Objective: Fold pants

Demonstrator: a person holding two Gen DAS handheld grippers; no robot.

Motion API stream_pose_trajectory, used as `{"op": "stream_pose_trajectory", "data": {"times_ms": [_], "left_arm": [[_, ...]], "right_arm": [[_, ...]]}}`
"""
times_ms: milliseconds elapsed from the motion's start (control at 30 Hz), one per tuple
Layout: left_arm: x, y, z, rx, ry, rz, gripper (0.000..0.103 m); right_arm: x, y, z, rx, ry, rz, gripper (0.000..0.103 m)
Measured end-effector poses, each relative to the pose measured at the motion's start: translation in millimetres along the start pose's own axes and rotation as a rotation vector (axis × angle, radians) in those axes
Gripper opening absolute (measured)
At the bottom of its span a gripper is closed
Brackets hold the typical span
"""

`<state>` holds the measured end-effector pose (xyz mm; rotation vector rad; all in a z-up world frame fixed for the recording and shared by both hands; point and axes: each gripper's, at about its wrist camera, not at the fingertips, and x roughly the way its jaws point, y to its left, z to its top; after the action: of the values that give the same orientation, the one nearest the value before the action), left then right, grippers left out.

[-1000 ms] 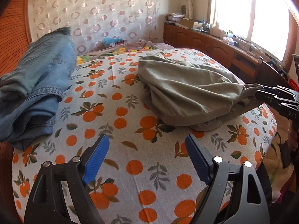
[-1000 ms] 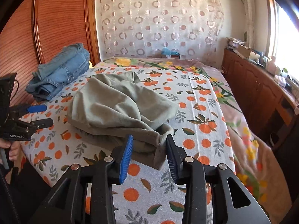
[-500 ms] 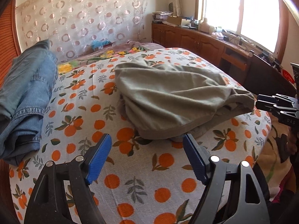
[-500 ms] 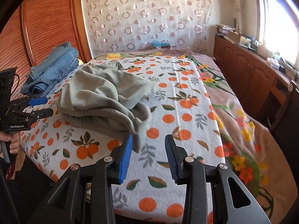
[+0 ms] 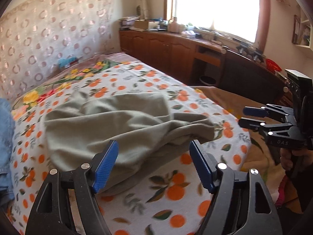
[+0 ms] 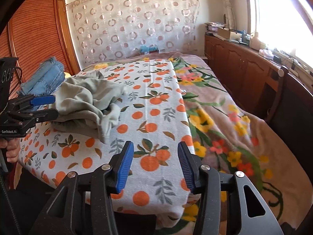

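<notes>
Nearest the left wrist camera, the left gripper (image 5: 153, 164), black with blue ribbed pads, stood with its jaws wide apart and closing slightly. Nothing was pinched between them; they hung just above the near edge of the crumpled grey-green cotton pants (image 5: 121, 125), whose rumpled hem showed in the gap between the pads.

In the right wrist view, the right gripper (image 6: 155, 165), of the same black and blue build, had its jaws about half open and opening, with only the white bed sheet printed with oranges and leaves (image 6: 156, 105) below them and no cloth between. This gripper sat off to the side of the pants, apart from them, near the sheet's edge where it met the pink floral blanket (image 6: 225, 117). A person's hand (image 6: 11, 148) gripped the handle of the left gripper at the left edge of that view.

The pants lay in a loose, unfolded heap on the orange-print sheet, towards the left side of the bed as the right camera saw it. Just beyond them rested a stack of folded blue denim jeans (image 6: 45, 80), beside the reddish slatted wooden wardrobe (image 6: 37, 35). Farther back hung a beige curtain with a ring pattern (image 6: 133, 23), and a brown wooden cabinet (image 6: 234, 62) ran under the bright window (image 6: 283, 13).
</notes>
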<state>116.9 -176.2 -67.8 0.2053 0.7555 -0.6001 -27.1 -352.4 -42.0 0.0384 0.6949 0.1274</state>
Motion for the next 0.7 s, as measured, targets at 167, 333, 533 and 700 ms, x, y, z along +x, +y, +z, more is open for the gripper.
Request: {"op": "stream_pose_trajectory", "data": {"times_ms": [167, 333, 533, 700], "left_arm": [[18.9, -28.4, 13.5, 0.044, 0.024, -0.059, 0.073], [35.3, -44.8, 21.2, 0.071, 0.058, -0.104, 0.073], [54.9, -57.4, 22.3, 0.093, 0.104, -0.135, 0.067], [63.3, -60.4, 18.6, 0.102, 0.128, -0.120, 0.036]], "right_arm": [[-3.3, -7.6, -6.1, 0.015, 0.002, -0.023, 0.051], [-5.0, -14.2, -8.1, 0.029, 0.005, -0.034, 0.051], [-5.9, -14.2, -8.9, 0.035, 0.009, -0.036, 0.051], [-2.0, -10.8, -8.3, 0.025, 0.013, -0.020, 0.052]]}}
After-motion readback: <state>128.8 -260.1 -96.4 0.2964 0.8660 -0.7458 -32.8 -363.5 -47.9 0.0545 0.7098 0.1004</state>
